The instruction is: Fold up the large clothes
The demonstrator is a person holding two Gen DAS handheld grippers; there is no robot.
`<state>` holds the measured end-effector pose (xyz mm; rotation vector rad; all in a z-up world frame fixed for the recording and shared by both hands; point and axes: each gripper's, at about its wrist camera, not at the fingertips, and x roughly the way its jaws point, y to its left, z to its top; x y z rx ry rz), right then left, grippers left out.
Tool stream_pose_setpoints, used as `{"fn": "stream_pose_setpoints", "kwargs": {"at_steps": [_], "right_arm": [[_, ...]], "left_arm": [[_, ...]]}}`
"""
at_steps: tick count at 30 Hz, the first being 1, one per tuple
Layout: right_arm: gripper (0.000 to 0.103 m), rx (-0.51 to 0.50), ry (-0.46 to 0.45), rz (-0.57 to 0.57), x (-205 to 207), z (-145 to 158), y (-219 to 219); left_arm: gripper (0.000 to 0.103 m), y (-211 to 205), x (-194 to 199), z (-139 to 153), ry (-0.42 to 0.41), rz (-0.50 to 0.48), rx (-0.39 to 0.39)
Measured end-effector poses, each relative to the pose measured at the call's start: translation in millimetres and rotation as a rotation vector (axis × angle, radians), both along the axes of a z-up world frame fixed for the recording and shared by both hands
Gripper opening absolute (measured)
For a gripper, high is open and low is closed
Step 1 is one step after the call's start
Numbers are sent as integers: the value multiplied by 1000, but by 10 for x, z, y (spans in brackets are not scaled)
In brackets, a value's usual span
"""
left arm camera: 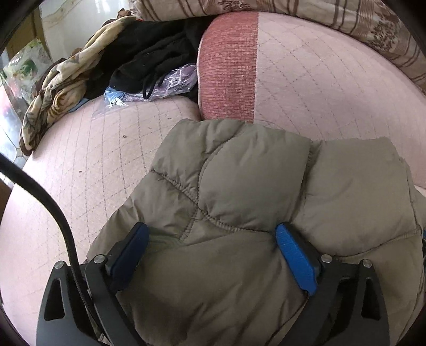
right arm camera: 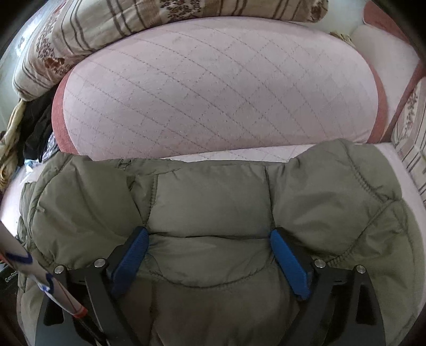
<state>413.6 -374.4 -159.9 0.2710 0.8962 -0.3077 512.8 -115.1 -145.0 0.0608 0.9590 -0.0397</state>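
Observation:
An olive-green puffer jacket (left arm camera: 239,191) lies bunched on the pink quilted sofa seat (left arm camera: 87,165). My left gripper (left arm camera: 210,234) is open, its blue fingers (left arm camera: 293,255) spread wide and pressed down on the jacket's padded surface. In the right wrist view the same jacket (right arm camera: 213,197) fills the lower half, lying along the front of the seat. My right gripper (right arm camera: 209,239) is also open, its blue fingers (right arm camera: 289,263) resting on the jacket with a padded panel between them. Neither gripper pinches fabric.
A pink quilted back cushion (right arm camera: 213,85) with a red edge stands behind the jacket. A striped floral quilt (right arm camera: 106,24) lies on top. At the left are black clothes (left arm camera: 154,53), a plastic bag (left arm camera: 173,82) and a brown patterned blanket (left arm camera: 61,87). A black cable (left arm camera: 53,202) crosses the left.

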Motion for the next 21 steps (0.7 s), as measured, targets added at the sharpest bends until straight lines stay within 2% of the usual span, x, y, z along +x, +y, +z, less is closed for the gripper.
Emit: {"fn": "stream_pose_setpoints", "kwargs": {"at_steps": [5, 8, 10, 12, 16, 19, 21], "right_arm": [[94, -4, -29, -5, -53, -4, -16], [94, -25, -10, -4, -55, 28, 16], [95, -62, 42, -1, -57, 113, 56], [95, -86, 44, -25, -187, 242, 61], [95, -37, 16, -47, -557, 424, 24], [94, -91, 9, -77, -722, 527, 35], [94, -150, 0, -106, -732, 587, 35]], "left_arm": [[97, -12, -44, 4, -16, 0, 7], [97, -16, -82, 71, 3, -15, 16], [94, 16, -150, 184, 9, -29, 53], [94, 90, -265, 326, -2, -42, 62], [94, 300, -497, 629, -20, -43, 32], [94, 247, -629, 827, -57, -58, 44], [94, 74, -706, 909, -68, -104, 38]]}}
